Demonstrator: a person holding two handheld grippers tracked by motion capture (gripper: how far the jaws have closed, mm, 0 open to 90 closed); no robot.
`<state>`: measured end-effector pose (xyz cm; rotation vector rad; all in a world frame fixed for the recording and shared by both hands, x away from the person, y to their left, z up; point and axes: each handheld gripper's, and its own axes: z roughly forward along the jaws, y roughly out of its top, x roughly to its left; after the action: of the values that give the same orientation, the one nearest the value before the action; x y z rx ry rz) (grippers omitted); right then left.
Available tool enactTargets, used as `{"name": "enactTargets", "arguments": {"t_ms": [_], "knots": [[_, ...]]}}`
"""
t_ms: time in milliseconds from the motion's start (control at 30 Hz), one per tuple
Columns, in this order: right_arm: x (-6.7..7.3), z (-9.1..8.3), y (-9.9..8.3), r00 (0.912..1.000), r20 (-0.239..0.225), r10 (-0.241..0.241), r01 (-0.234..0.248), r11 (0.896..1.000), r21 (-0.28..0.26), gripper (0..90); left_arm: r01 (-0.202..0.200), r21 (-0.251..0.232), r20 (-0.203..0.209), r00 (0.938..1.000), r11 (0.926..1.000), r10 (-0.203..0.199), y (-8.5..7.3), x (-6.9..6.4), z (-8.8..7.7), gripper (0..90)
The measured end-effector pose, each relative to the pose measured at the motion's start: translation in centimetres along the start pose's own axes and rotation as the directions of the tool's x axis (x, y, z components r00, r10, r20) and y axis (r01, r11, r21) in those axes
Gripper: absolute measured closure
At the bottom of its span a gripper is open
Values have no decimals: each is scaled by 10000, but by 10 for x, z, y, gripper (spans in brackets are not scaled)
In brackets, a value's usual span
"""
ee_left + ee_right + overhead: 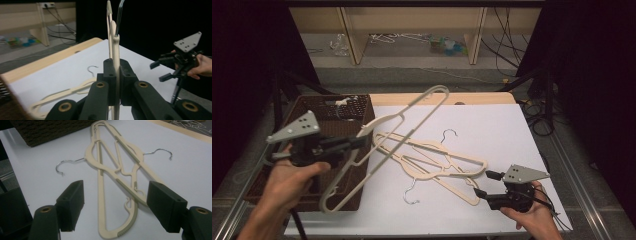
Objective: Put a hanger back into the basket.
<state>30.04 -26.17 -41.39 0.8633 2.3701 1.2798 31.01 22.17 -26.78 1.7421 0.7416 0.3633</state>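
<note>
I see left gripper (362, 135) clamped on lifted hanger (384, 150), jaws pinching bar near its neck. Hanger long axis runs diagonal: one end low beside my left hand (287, 177) over basket (309, 107), other end high beyond jaws. Right gripper (484, 184) jaws wide apart, holding nothing; two hangers (115, 170) flat on table (492, 130) just ahead.

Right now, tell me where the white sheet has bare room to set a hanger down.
Free: the far right of the white sheet, beyond the two crossed hangers, and the near strip between their lower hook and the front edge. Crowded: the middle, and the left by the basket.
</note>
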Motion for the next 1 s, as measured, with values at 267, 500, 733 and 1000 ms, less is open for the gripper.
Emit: {"name": "enactTargets", "arguments": {"t_ms": [267,500,733,1000], "knots": [[1,3,-2,9999,-2,109,-109,9998,168,283,-187,-72,-1958,9805,9998,170,12,46,-39,857],[2,4,-2,9999,-23,131,-130,9996,255,283,-51,249,-3090,9510,9997,126,-2,85,-48,857],[1,5,-3,10000,4,57,-57,9997,249,283,81,750,-3487,9370,9972,186,-29,113,-46,857],[1,6,-3,10000,-42,38,-37,9996,284,283,436,1388,-3699,9290,9894,109,-53,136,-47,857]]}}
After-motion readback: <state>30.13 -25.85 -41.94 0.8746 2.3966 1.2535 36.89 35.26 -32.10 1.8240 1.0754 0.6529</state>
